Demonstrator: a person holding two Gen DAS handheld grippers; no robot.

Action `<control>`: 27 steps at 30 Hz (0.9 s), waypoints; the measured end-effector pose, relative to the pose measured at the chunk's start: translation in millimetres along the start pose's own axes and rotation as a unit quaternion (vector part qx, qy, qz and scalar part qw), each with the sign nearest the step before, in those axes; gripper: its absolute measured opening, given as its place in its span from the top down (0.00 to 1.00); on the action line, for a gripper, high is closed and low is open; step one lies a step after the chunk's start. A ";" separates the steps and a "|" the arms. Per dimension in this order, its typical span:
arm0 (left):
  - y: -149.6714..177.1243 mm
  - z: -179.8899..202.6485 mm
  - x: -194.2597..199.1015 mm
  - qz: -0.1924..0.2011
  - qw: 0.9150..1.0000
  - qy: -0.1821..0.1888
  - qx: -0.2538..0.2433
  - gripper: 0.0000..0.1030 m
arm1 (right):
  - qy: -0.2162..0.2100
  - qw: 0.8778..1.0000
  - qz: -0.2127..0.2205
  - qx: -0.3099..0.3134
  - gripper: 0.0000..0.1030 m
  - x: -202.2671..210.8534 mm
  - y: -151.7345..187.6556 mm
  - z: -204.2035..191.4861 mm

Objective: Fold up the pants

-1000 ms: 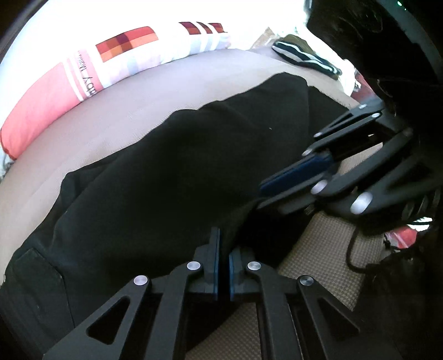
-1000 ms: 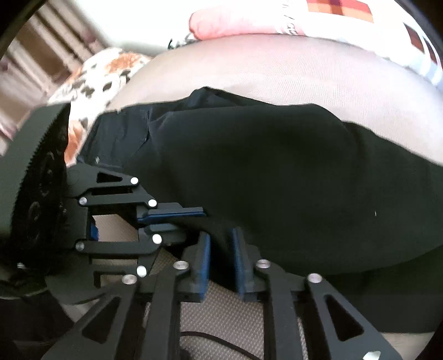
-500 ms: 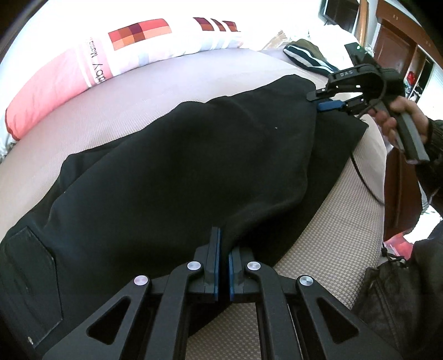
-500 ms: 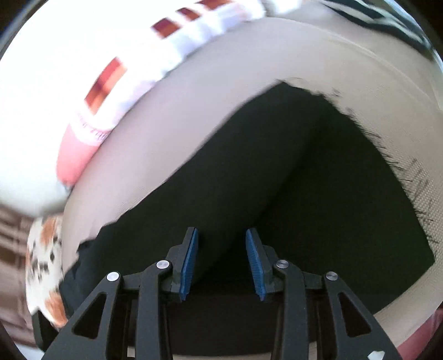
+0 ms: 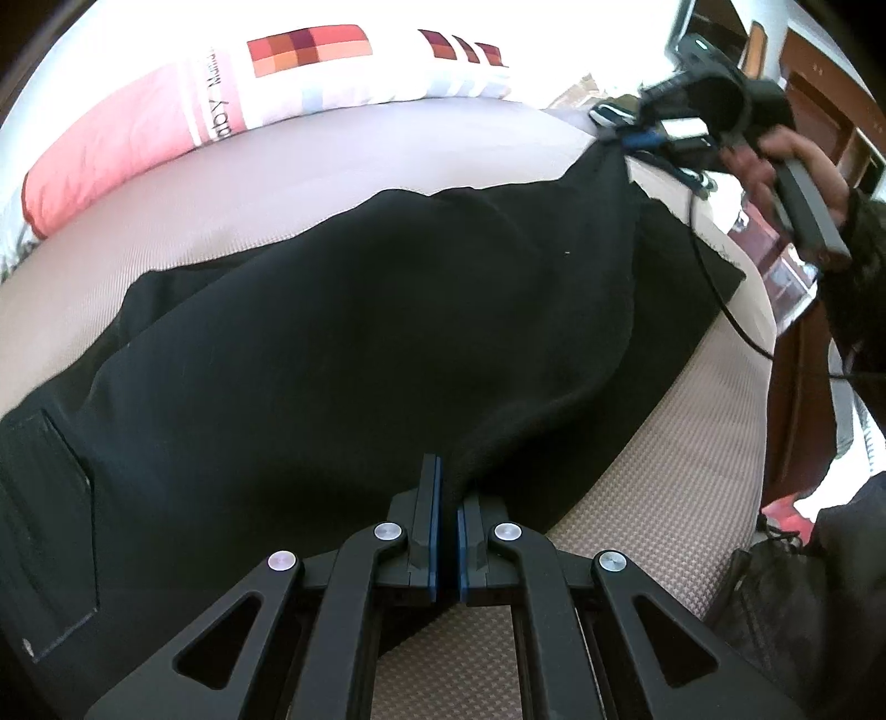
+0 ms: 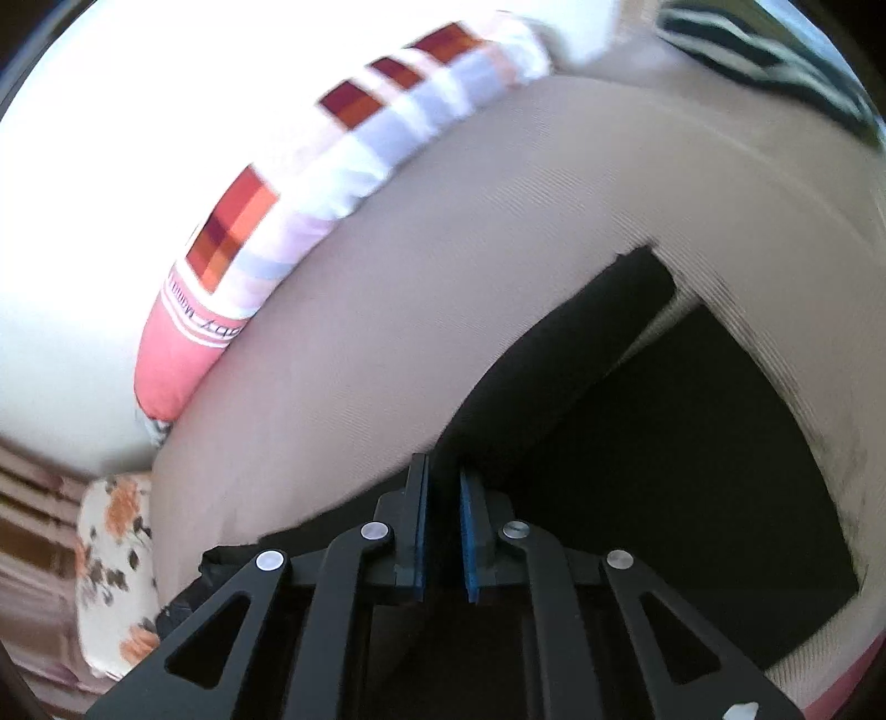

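Note:
Black pants [image 5: 332, 332] lie lengthwise on a beige bed cover [image 5: 387, 149], one leg folded over the other. My left gripper [image 5: 448, 482] is shut on the near fold of the fabric at the bed's front edge. At the far right, a hand [image 5: 775, 160] holds my right gripper [image 5: 637, 138], which pinches the leg end, and the cloth rises to a point there. In the right wrist view the right gripper [image 6: 443, 476] has its jaws closing, with the dark pants [image 6: 664, 443] between the blue pads.
A long pink-and-white pillow [image 5: 166, 127] with checked patches runs along the back of the bed. A striped dark garment [image 6: 764, 50] lies at the far corner and a floral cushion [image 6: 111, 554] sits at the left. Wooden furniture [image 5: 803, 111] stands to the right, and a cable [image 5: 720, 299] trails over the pants.
My right gripper left its place beside the left one, swept along the pants to the leg end, opened wide on the way and narrowed onto the fabric. The left gripper kept its grip.

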State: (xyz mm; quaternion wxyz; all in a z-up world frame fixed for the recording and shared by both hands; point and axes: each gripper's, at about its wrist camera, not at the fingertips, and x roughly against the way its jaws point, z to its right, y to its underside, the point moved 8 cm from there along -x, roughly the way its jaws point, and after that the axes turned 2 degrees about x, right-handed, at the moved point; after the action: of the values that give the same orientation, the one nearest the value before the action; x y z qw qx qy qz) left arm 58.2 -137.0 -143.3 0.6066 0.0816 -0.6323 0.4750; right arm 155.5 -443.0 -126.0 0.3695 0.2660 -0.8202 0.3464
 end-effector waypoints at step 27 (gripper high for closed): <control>1.4 -17.3 -3.8 -0.002 0.995 0.046 0.089 0.95 | -0.015 0.998 -0.036 -0.052 0.67 -62.9 -45.3 38.8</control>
State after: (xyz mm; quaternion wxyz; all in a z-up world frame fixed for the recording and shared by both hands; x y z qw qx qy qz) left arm 70.2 -125.9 -150.5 0.6263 0.1147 -0.5586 0.5316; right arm 207.3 -489.3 -177.8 0.3829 0.2805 -0.8325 0.2856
